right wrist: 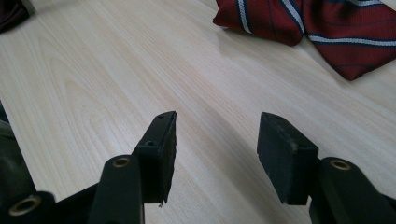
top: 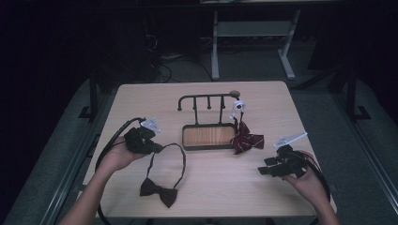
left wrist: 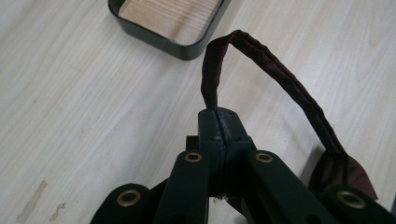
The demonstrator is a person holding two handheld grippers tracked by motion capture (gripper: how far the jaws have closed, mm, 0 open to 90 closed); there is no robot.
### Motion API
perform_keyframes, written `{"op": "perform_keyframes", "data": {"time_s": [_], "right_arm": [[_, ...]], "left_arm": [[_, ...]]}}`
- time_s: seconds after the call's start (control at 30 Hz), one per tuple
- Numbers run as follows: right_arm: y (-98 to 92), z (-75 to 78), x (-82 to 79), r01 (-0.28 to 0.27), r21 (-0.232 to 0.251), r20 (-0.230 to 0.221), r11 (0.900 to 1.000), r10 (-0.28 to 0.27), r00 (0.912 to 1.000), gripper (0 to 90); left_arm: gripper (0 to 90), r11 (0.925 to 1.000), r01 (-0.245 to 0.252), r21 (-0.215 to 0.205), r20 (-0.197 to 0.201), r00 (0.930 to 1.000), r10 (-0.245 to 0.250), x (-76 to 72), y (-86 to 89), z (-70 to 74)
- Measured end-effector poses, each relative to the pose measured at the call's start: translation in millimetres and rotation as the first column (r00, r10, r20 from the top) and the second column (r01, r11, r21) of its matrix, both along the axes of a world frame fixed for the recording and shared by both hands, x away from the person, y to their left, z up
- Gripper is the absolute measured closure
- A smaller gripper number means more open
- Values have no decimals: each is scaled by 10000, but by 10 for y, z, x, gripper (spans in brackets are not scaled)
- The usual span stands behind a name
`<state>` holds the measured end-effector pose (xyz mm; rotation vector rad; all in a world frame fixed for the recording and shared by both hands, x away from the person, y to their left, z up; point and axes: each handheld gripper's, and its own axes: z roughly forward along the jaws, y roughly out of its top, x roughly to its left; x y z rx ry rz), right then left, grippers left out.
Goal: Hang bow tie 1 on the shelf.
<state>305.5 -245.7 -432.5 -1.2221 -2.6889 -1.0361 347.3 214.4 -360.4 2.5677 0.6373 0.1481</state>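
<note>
Nearest the high camera: dark maroon bow tie [top: 158, 191] lying on the table [top: 216, 197], its knot near the front edge, neck strap [top: 180, 157] looping away toward the tray. Left gripper [top: 157, 148] has its jaws pinched fully together on that strap; in the left gripper view the band [left wrist: 261, 56] rises out of the closed jaw tips and arches over to the bow at lower right. Bow itself appears to rest on the wood while the strap end is lifted.

Right gripper [top: 262, 169] sits at the front right of the table, jaws standing wide with nothing between them; right gripper view shows bare tabletop between the pads [right wrist: 285, 154].

Step in hand, as judged: first tie picked up by its strap, probably for hanging on the rack. Next move calls for raising the strap loop clear of the table and carrying it over a peg, loop kept open; the free right gripper could spread it.

Farther back: dark-rimmed tray [top: 187, 144] with a wooden floor, nothing in it. Striped red bow tie [top: 247, 141] lies just beside the tray's right end. Behind the tray stands the hook rack [top: 206, 98], no tie on its pegs; a small white object [top: 238, 106] sits at its right end, too small to identify.
</note>
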Motion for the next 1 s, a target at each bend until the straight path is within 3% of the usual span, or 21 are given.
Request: {"op": "perform_keyframes", "data": {"time_s": [0.33, 0.7, 1.0], "right_arm": [[-15, 0, -1, -13, -2, 46, 10000, 13, 10000, 471], [-8, 0, 10, -31, -5, 25, 10000, 31, 10000, 472], [5, -1, 10, -104, -24, 34, 9999, 104, 9999, 472]], "left_arm": [[896, 9991, 405, 137, 168, 9990, -407, -65, -37, 174], [896, 9982, 590, 52, 384, 9975, -592, -124, -15, 398], [896, 9975, 698, 80, 543, 9961, -701, -155, -35, 498]]}}
